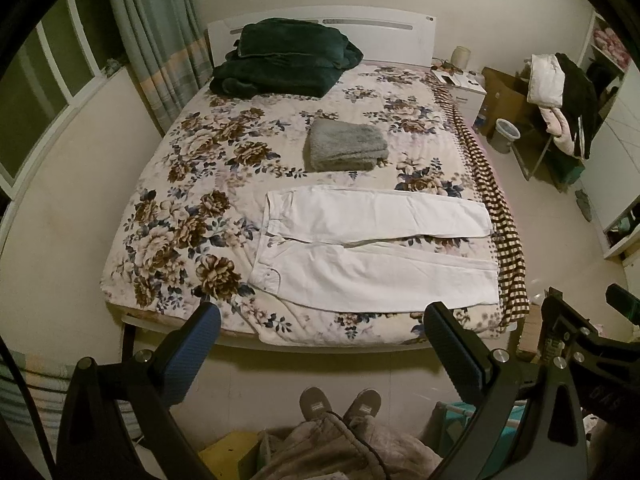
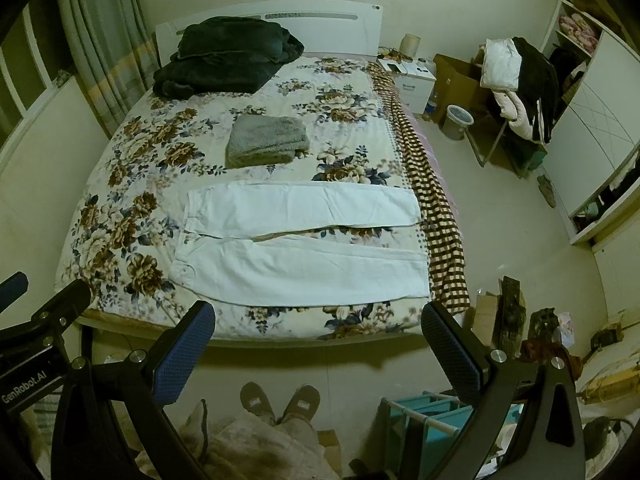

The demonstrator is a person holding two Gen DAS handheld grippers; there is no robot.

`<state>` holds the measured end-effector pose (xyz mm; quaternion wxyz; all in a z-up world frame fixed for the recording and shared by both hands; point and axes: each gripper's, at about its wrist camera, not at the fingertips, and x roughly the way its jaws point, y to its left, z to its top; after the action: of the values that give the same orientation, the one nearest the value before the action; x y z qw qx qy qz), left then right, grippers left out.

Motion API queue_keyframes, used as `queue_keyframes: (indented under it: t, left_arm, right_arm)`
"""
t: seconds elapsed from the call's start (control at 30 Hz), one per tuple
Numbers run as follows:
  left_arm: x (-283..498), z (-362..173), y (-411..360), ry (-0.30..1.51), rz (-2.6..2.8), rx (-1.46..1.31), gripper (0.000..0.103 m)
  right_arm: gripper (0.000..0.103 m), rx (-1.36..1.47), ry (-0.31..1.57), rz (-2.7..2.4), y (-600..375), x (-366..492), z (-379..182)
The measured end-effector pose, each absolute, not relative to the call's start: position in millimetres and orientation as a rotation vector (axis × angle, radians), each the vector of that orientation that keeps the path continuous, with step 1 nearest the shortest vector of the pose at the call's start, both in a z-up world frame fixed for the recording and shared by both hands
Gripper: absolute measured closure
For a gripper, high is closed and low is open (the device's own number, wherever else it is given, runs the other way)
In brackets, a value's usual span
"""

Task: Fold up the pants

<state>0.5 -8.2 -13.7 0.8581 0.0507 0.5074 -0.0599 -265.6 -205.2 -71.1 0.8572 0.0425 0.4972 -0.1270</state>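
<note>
White pants (image 1: 376, 252) lie spread flat on the floral bedspread (image 1: 192, 200) near the bed's front edge, waistband to the left, both legs running right, a narrow gap between the legs. They also show in the right wrist view (image 2: 304, 248). My left gripper (image 1: 324, 320) is open and empty, held high above the foot of the bed, short of the pants. My right gripper (image 2: 320, 320) is open and empty, also above the foot of the bed. The right gripper's body shows at the right edge of the left wrist view.
A folded grey towel (image 1: 346, 146) lies mid-bed beyond the pants. A dark green blanket (image 1: 284, 58) is piled at the headboard. A checked cloth (image 1: 492, 200) hangs along the bed's right side. A chair with clothes (image 1: 560, 92), a bin (image 1: 506, 134) and a nightstand (image 1: 464, 88) stand to the right.
</note>
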Motion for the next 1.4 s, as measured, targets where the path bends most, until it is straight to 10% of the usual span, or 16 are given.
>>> queue_keyframes:
  t: [0.43, 0.87, 1.4]
  left_arm:
    - [89, -47, 7, 1.021, -0.152, 0.143, 0.000]
    - [255, -147, -31, 1.139, -0.020, 0.171, 0.000]
    - [499, -484, -137, 1.384, -0.142, 0.601, 0.000]
  right_arm:
    - [0.000, 0.128, 1.007, -0.389, -213, -187, -90]
    - [0.000, 0.086, 1.180, -0.333, -281, 36, -221]
    - [0.000, -0.246, 1.504, -0.140, -351, 365, -573]
